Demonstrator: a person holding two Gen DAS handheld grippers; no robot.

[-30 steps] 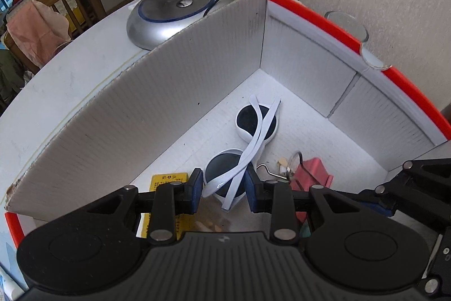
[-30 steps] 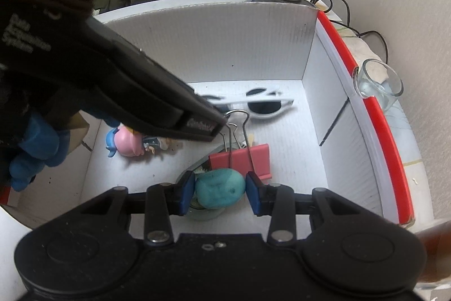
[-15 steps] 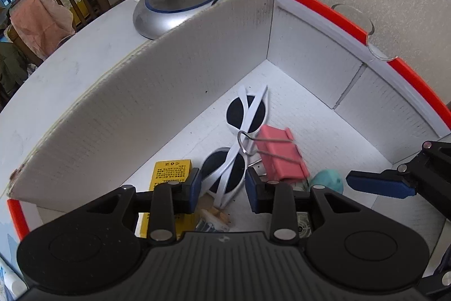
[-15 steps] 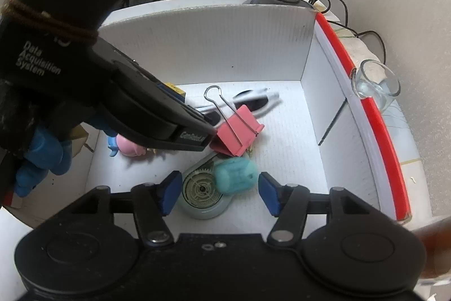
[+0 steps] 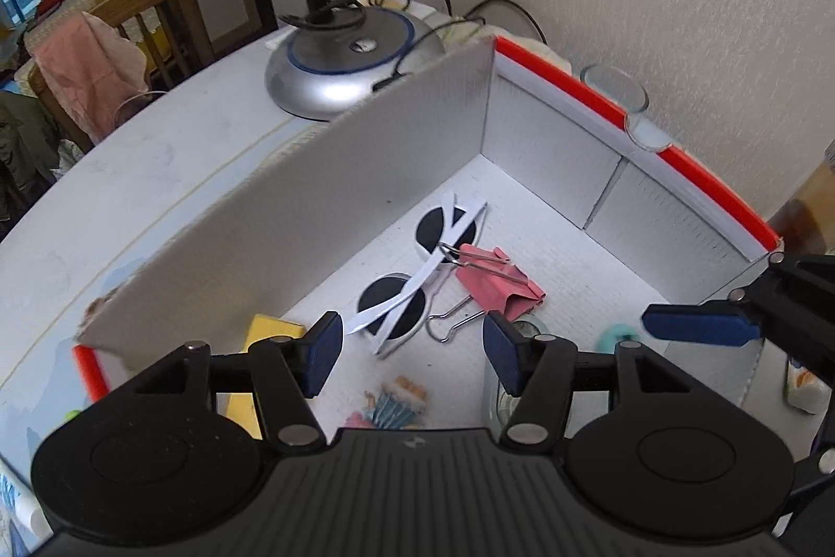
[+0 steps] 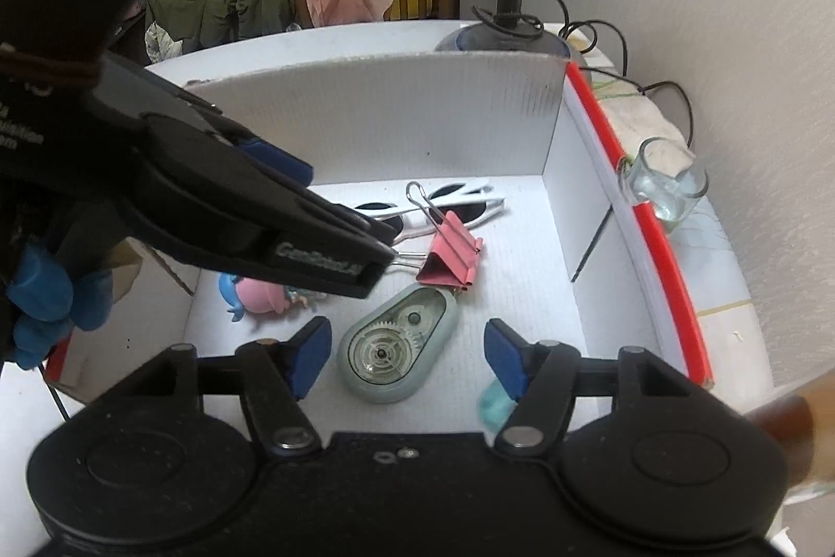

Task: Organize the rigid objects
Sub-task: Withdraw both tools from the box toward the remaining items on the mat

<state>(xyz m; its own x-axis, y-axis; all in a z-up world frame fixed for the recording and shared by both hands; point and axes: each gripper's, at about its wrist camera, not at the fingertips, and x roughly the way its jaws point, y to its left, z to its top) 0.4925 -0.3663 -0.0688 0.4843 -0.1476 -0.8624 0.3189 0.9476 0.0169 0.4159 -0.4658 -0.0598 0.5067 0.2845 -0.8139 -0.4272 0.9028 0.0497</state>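
We have both hand-held grippers over the white box (image 6: 365,123), which sits on the worktop (image 5: 156,170), and both are empty. The left hand-held gripper (image 5: 412,351) has its jaws spread apart, and so does the right hand-held gripper (image 6: 407,356).

The things we are organizing already lie on the box floor. From the right wrist view, the tape dispenser (image 6: 399,343) sits at the centre, between the right jaws but untouched. The pink clip (image 6: 451,251) is at 12 o'clock from it, resting partly on the sunglasses (image 6: 469,204) beyond. The pink toy (image 6: 261,296) lies at 9 o'clock, partly under the left tool. A small teal piece (image 6: 493,403) shows blurred at 4 o'clock, just by the right jaw; we cannot tell whether it rests or is falling. A yellow block (image 5: 271,330) lies near the left wall.

We judge this a drop-off step just finishing. Next we would lift both tools clear of the walls and look for anything left outside; a glass (image 6: 665,186) stands just beyond the red rim (image 6: 663,254).
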